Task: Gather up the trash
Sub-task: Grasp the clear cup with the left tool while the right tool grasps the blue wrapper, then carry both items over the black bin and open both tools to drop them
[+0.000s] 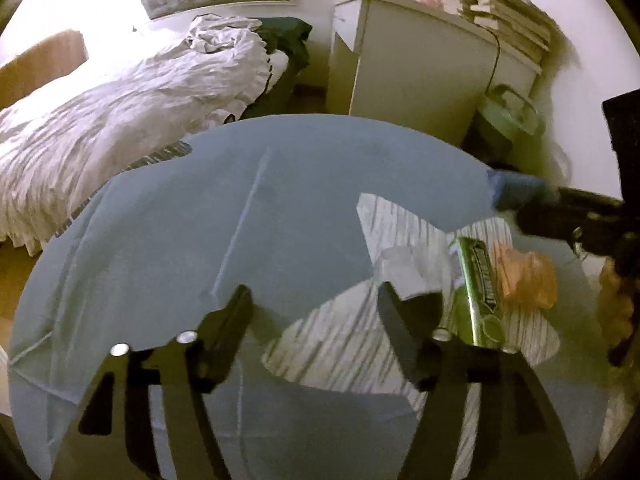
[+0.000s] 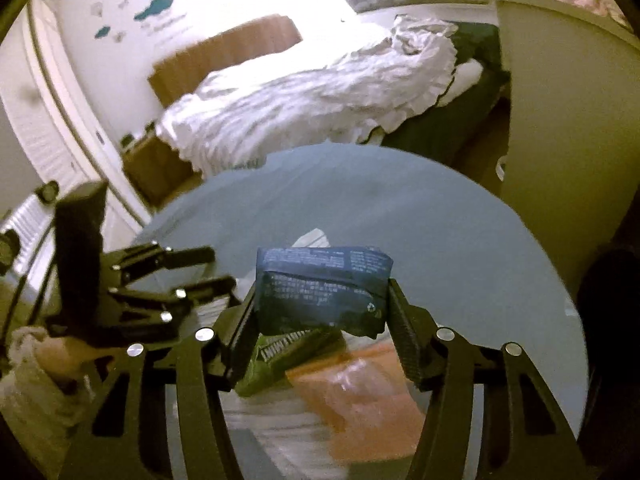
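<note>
A creased blue-grey plastic bag lies spread out below both grippers. In a gap in it, on a striped surface, lie a green wrapper, an orange plastic scrap and crumpled white paper. My left gripper stands open over the gap's left edge, with nothing gripped; it also shows in the right wrist view as the left gripper. My right gripper is shut on a dark blue printed packet, held above the green wrapper and orange scrap. In the left wrist view the right gripper enters blurred from the right.
A bed with a white ruffled duvet lies behind the bag. A white cabinet stacked with books stands at the back right, a green bucket beside it. A radiator is at the left. A hand in a fuzzy sleeve holds the left gripper.
</note>
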The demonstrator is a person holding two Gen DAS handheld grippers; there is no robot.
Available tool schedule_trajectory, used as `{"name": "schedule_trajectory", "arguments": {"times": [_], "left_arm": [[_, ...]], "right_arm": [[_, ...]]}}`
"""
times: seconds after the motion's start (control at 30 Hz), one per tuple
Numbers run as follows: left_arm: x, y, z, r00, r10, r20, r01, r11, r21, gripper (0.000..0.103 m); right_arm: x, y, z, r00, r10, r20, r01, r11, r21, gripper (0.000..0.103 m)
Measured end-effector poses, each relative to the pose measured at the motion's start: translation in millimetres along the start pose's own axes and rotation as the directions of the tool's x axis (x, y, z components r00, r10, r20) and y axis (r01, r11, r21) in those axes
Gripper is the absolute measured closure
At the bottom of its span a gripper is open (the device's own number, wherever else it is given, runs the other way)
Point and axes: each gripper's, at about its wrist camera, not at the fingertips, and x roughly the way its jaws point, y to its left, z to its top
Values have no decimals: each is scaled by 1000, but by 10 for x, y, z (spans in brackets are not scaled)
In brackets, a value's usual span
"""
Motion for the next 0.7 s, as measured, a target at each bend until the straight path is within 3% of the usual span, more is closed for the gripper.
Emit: {"name": "schedule_trajectory", "arguments": {"times": [0.23, 0.37, 0.53, 0.67, 0.7], "left_arm": [[-26, -187, 42, 993, -113, 25, 114, 993, -40, 33], [37, -334, 74, 994, -106, 21, 106, 994, -23, 33], [177, -478, 143, 1000, -15, 9, 15, 999, -32, 39], [216, -535, 182, 998, 57, 4, -57, 998, -12, 62], [219, -531, 182, 997, 71, 3, -71, 997, -10, 63]], "right_arm": [[-328, -200, -169, 998, 20, 52, -23, 998, 62, 44], [-448, -325, -256, 998, 14, 69, -20, 996, 89, 44], [-594, -478, -372, 995, 17, 94, -30, 991, 133, 44], [-640, -547, -410, 993, 19, 117, -35, 989, 141, 44], [-653, -568, -421, 992, 18, 121, -35, 989, 143, 44]]}}
